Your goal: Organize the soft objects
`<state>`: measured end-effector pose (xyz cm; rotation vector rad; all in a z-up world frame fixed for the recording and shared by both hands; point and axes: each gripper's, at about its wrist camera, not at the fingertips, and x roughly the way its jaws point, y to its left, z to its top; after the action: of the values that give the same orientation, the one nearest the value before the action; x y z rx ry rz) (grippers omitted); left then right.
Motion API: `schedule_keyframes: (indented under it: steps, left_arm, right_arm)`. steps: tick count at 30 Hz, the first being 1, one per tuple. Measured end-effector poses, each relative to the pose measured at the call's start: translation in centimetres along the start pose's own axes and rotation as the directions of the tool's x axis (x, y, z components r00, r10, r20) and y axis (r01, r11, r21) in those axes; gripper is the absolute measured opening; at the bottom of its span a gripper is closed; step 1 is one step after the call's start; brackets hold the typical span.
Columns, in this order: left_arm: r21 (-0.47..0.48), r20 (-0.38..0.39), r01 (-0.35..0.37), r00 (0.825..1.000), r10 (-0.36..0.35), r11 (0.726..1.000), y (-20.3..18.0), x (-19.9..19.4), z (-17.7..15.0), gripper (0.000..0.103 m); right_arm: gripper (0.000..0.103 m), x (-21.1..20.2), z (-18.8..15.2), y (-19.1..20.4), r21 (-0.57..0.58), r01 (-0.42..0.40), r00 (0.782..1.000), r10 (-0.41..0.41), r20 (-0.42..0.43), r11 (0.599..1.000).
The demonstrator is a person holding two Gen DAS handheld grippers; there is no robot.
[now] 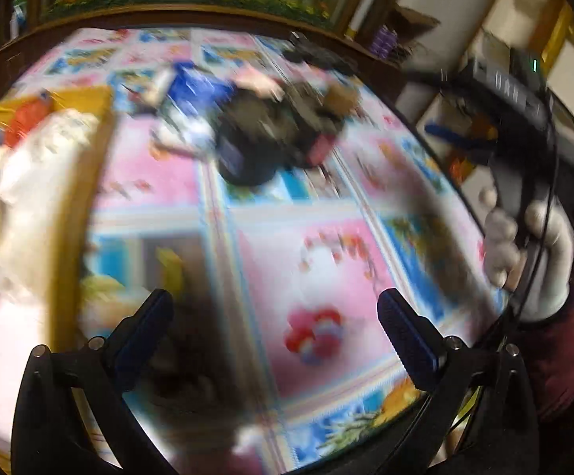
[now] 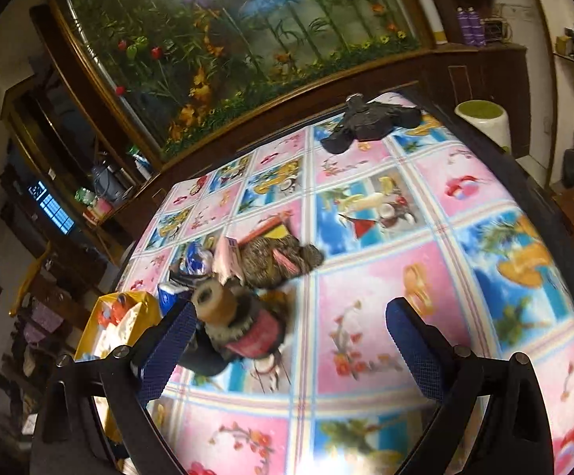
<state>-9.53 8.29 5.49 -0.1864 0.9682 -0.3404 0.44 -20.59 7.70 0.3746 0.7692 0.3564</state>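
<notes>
- Both sets of jaws stand wide apart and empty: left gripper [image 1: 275,332], right gripper [image 2: 291,340].
- The heap of dark, furry soft items [image 2: 263,277] lies mid-worktop, just beyond the right gripper's left finger.
- A yellow box [image 2: 120,316] of soft things sits at the edge of the pink-and-blue checked tablecloth [image 2: 405,277].
- Best approach, likely: isolate one item, grip its bulk, not trailing fabric.

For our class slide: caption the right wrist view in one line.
Open right gripper above a patterned tablecloth, a soft-toy pile beside its left jaw.
</notes>
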Motion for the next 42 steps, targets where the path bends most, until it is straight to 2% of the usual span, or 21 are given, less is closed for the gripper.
schedule_keyframes:
  steps: [3,6,11,16,19,22,23,24,25,26,32,37,42]
  left_arm:
    - [-0.033,0.063,-0.018,0.998,0.020,0.999,1.8,-2.1,3.8,0.103]
    - [-0.071,0.074,-0.052,0.996,0.057,0.996,3.6,-1.8,7.4,0.103]
    - [-0.131,0.028,-0.061,0.998,0.065,0.989,5.8,1.5,11.4,0.103]
    - [-0.122,-0.040,-0.063,0.997,0.059,0.991,5.7,5.6,13.0,0.103]
    - [-0.123,-0.077,-0.068,0.995,0.058,0.990,5.8,7.8,13.5,0.103]
    - [-0.167,-0.129,-0.066,0.991,0.045,0.984,6.5,9.9,13.5,0.103]
    - [-0.196,-0.119,-0.051,0.992,0.027,0.979,6.8,10.0,13.5,0.095]
    - [-0.182,-0.121,-0.071,0.991,0.049,0.981,6.7,10.0,13.5,0.091]
    - [-0.157,-0.119,-0.064,0.992,0.045,0.986,6.5,9.9,13.5,0.065]
    - [-0.150,-0.125,-0.070,0.991,0.051,0.986,6.6,9.9,13.4,0.053]
    - [-0.178,-0.106,-0.057,0.994,0.039,0.982,7.5,8.6,13.2,0.051]
    - [-0.188,-0.011,-0.001,1.000,-0.001,0.982,7.0,5.5,12.8,0.051]
    - [-0.195,0.085,0.066,0.995,-0.050,0.978,6.4,0.5,11.3,0.051]
  right_arm:
    - [0.098,3.2,2.2,0.3,-0.011,-0.008,0.999,0.008,-0.048,1.000]
    - [0.098,6.9,4.3,0.3,-0.001,-0.016,0.995,0.015,-0.102,1.000]
    - [0.096,13.9,6.8,0.3,0.019,-0.014,0.973,0.018,-0.229,1.000]
    - [0.096,18.6,7.3,-0.1,-0.004,-0.071,0.934,0.066,-0.352,0.997]
    - [0.080,19.1,7.7,-0.5,-0.037,-0.079,0.938,0.061,-0.341,0.996]
    - [0.071,18.5,7.9,-1.3,-0.027,-0.050,0.949,0.040,-0.312,0.998]
    - [0.068,17.7,7.9,-1.4,-0.039,-0.026,0.955,0.013,-0.295,0.999]
    - [0.067,17.3,8.0,-1.4,-0.060,0.010,0.961,-0.026,-0.275,0.998]
    - [0.065,17.0,8.0,-1.5,-0.069,0.030,0.964,-0.047,-0.261,0.997]
    - [0.065,16.9,8.0,-1.7,-0.065,0.038,0.966,-0.054,-0.254,0.997]
    - [0.062,16.9,7.1,-1.1,-0.065,0.046,0.972,-0.060,-0.228,0.997]
    - [0.059,14.4,6.6,-0.6,-0.072,0.045,0.982,-0.057,-0.181,0.996]
    - [0.059,11.9,7.2,-1.0,-0.051,0.020,0.995,-0.025,-0.100,0.999]
